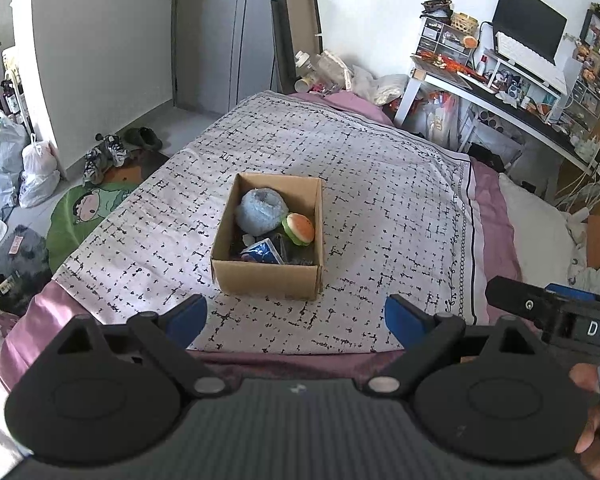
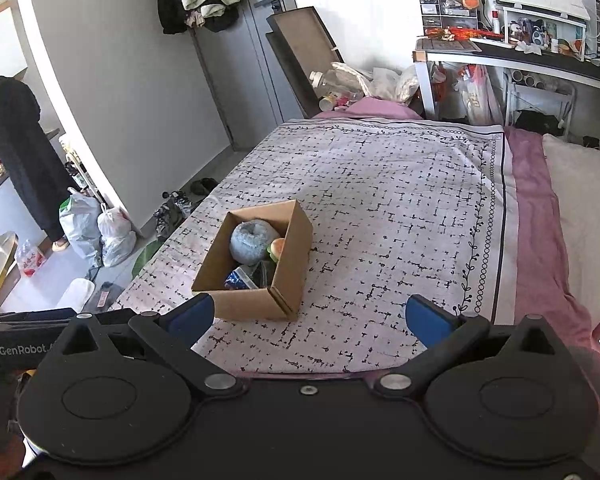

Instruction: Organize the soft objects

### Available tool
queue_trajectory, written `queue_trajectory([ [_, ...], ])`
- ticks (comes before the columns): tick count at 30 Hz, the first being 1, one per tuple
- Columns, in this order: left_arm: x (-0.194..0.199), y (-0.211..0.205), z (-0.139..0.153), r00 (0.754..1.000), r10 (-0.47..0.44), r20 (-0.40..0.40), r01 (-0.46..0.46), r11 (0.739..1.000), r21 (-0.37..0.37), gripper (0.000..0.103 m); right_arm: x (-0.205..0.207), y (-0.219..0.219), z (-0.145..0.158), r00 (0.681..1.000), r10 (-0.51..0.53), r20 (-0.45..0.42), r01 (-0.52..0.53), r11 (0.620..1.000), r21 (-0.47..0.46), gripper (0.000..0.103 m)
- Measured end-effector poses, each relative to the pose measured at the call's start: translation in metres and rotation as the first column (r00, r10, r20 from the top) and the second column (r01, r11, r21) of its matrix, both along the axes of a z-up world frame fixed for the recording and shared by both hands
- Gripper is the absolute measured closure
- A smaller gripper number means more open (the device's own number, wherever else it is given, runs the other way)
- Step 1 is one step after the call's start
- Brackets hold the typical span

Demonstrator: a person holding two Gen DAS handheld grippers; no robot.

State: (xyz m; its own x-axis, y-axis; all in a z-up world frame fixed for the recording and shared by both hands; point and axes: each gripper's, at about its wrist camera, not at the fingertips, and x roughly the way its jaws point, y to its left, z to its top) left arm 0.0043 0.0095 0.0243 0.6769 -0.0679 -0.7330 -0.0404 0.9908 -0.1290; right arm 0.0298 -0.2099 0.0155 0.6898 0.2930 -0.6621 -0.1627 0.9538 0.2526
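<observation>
**Both grippers wide apart, empty, over the bed's near edge**

The left gripper (image 1: pixel 296 320) and right gripper (image 2: pixel 308 320) hold nothing. The open cardboard box (image 1: pixel 268 276) sits mid-blanket (image 1: pixel 380 200), holding, left to right, a fluffy blue plush (image 1: pixel 260 210), a blue packet (image 1: pixel 262 254) and a burger toy (image 1: pixel 299 229). Bare patterned blanket surrounds the box on every side.

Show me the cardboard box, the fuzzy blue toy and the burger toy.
cardboard box (image 1: pixel 266 278), left wrist view, on its near outer wall.
fuzzy blue toy (image 1: pixel 258 214), left wrist view, on its plush body.
burger toy (image 1: pixel 300 227), left wrist view, on the orange bun top.
</observation>
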Motion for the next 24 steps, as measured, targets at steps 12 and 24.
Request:
queue_trajectory([
  [12,-0.0031,-0.004,0.0011,1.0,-0.008,0.012,0.008,0.999,0.036,0.008,-0.0012,0.0015,0.0014,1.0,-0.007,0.003,0.007,1.0,-0.006,0.0],
  [24,-0.0021,-0.0045,0.0016,1.0,-0.013,0.013,0.012,0.999,0.04,0.008,-0.0006,0.0057,0.0013,1.0,-0.003,0.005,0.003,1.0,-0.018,0.0],
])
